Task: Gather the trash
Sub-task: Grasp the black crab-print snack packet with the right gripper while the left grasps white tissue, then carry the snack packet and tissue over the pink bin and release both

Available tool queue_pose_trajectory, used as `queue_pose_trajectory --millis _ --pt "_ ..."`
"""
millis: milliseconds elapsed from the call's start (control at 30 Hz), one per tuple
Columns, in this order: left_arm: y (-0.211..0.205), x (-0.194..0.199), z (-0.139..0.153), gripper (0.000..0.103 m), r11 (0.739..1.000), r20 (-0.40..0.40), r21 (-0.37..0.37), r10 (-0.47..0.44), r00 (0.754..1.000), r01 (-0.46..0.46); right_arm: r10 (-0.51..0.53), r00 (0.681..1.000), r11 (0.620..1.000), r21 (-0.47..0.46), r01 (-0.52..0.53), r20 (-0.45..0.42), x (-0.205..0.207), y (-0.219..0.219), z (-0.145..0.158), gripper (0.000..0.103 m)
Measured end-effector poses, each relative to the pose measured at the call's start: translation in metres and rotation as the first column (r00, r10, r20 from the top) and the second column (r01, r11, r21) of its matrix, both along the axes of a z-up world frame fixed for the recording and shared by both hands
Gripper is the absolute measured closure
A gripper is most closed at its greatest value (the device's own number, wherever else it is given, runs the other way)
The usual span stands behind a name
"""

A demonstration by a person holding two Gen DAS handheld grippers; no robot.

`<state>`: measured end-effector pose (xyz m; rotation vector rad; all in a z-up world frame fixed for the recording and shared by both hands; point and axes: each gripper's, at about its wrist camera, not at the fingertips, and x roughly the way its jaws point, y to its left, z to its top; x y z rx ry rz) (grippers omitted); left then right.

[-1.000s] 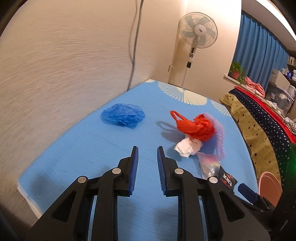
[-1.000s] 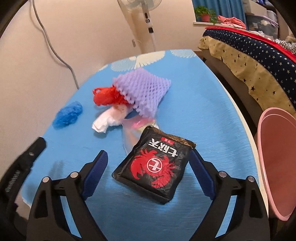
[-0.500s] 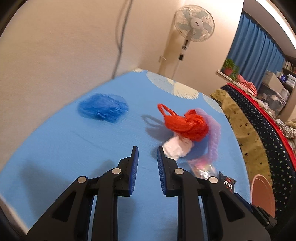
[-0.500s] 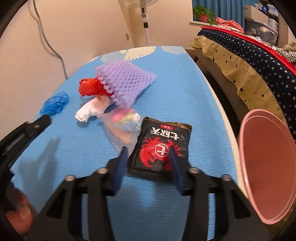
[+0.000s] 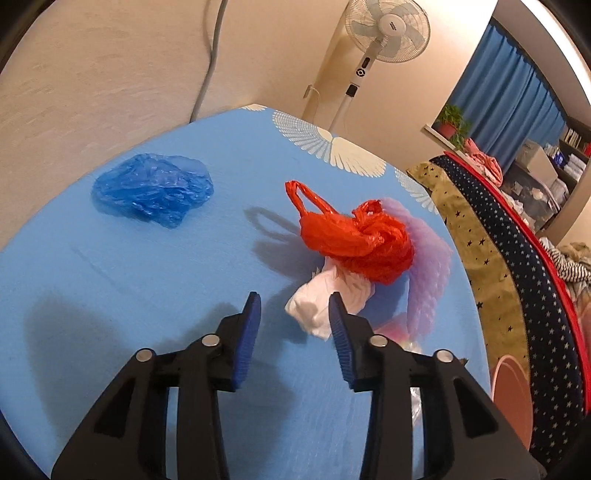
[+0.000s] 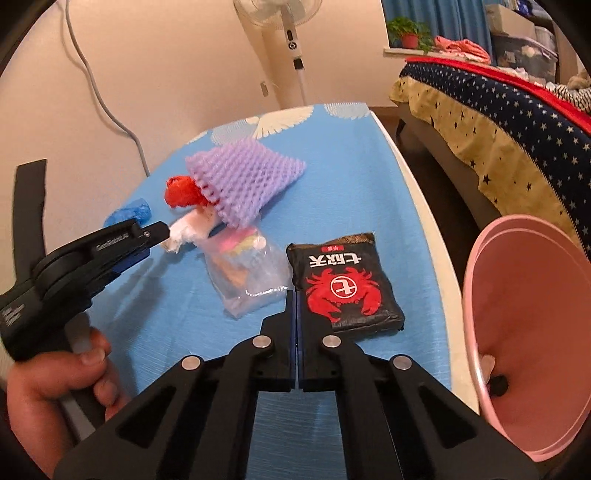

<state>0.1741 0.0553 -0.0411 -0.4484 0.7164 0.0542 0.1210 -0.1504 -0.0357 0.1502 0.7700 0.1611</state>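
Note:
Trash lies on the blue table [image 5: 110, 280]. A crumpled white tissue [image 5: 325, 302] sits just ahead of my open left gripper [image 5: 293, 302], under an orange plastic bag [image 5: 354, 236] and beside a purple foam net [image 5: 428, 266]. A blue plastic wad [image 5: 155, 190] lies far left. In the right wrist view my right gripper [image 6: 295, 295] is shut and empty, its tips between a clear bag of wrappers [image 6: 247, 273] and a black crab snack packet [image 6: 343, 284]. The left gripper [image 6: 159, 230] shows there touching the tissue [image 6: 188, 232]. The pink bin [image 6: 524, 332] stands off the right edge.
A wall with a grey cable [image 5: 210, 62] runs along the table's left side. A standing fan [image 5: 384, 26] is behind the table. A bed with a starred cover [image 6: 498, 122] lies right. The purple net [image 6: 243, 177] covers part of the orange bag [image 6: 181, 190].
My left gripper moved forward to the white tissue and opened wider. My right gripper closed from wide open to shut, pulled back off the black packet, which stays on the table.

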Motion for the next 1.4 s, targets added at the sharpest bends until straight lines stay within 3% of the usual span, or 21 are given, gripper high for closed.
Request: queue_pose_trajectory --millis 67,133,267,367,433,467,500,733,867,933,1000,1133,1200,1267,1400 --pt "0.000 0.005 -0.001 0.065 1.000 -0.005 -0.009 -0.001 1.000 0.001 -0.015 1.000 1.000 -0.003 0.015 0.007 0.001 -0.003 0.001 0.098" --pt "0.000 0.009 -0.003 0.065 1.000 -0.012 -0.022 -0.006 1.000 0.006 -0.011 1.000 1.000 0.004 0.011 0.002 0.002 -0.007 -0.001 0.103" --pt "-0.005 0.019 -0.007 0.065 0.999 -0.035 -0.033 -0.034 0.999 0.033 0.000 1.000 1.000 0.000 0.000 -0.001 0.004 -0.007 -0.003 0.102" --pt "-0.007 0.023 -0.009 0.064 0.998 -0.047 -0.039 -0.040 0.998 0.038 -0.009 1.000 0.999 -0.047 0.009 0.006 0.003 -0.005 -0.002 0.094" --pt "-0.005 0.025 -0.012 0.064 0.998 -0.057 -0.049 -0.040 0.998 0.037 -0.015 1.000 0.998 -0.065 0.016 0.008 0.004 -0.006 -0.002 0.077" --pt "-0.005 0.026 -0.013 0.064 0.998 -0.063 -0.054 -0.043 0.997 0.040 -0.024 1.000 0.997 -0.075 0.025 0.011 0.004 -0.008 -0.003 0.062" --pt "-0.005 0.027 -0.014 0.064 0.998 -0.067 -0.054 -0.046 0.997 0.042 -0.038 0.999 0.995 -0.090 0.039 0.012 0.005 -0.009 -0.003 0.053" --pt "-0.011 0.028 -0.013 0.065 0.997 -0.077 -0.033 -0.075 0.994 0.072 -0.056 0.995 0.988 -0.145 0.044 -0.079 0.015 -0.011 -0.012 0.048" --pt "-0.011 0.028 -0.013 0.065 0.997 -0.079 -0.025 -0.081 0.994 0.079 -0.064 0.994 0.986 -0.161 0.050 -0.084 0.014 -0.011 -0.014 0.048" --pt "-0.012 0.028 -0.013 0.065 0.996 -0.079 -0.022 -0.082 0.993 0.081 -0.060 0.994 0.984 -0.174 0.044 -0.087 0.015 -0.009 -0.015 0.048" --pt "-0.012 0.029 -0.013 0.065 0.996 -0.079 -0.019 -0.085 0.993 0.084 -0.058 0.994 0.980 -0.195 0.040 -0.088 0.015 -0.007 -0.015 0.056" --pt "-0.014 0.028 -0.013 0.078 0.995 -0.077 -0.014 -0.097 0.992 0.096 -0.035 0.997 0.973 -0.229 0.017 -0.074 0.012 0.000 -0.015 0.072" --pt "-0.015 0.027 -0.012 0.081 0.995 -0.071 -0.008 -0.099 0.993 0.098 -0.007 0.998 0.967 -0.255 -0.010 -0.064 0.010 0.008 -0.015 0.091" --pt "-0.016 0.025 -0.011 0.085 0.995 -0.066 -0.002 -0.100 0.993 0.100 0.030 0.997 0.962 -0.267 -0.047 -0.066 0.008 0.015 -0.014 0.103" --pt "-0.016 0.019 -0.008 0.090 0.996 -0.055 0.018 -0.091 0.994 0.092 0.052 0.997 0.965 -0.254 -0.066 -0.059 0.004 0.018 -0.014 0.103"
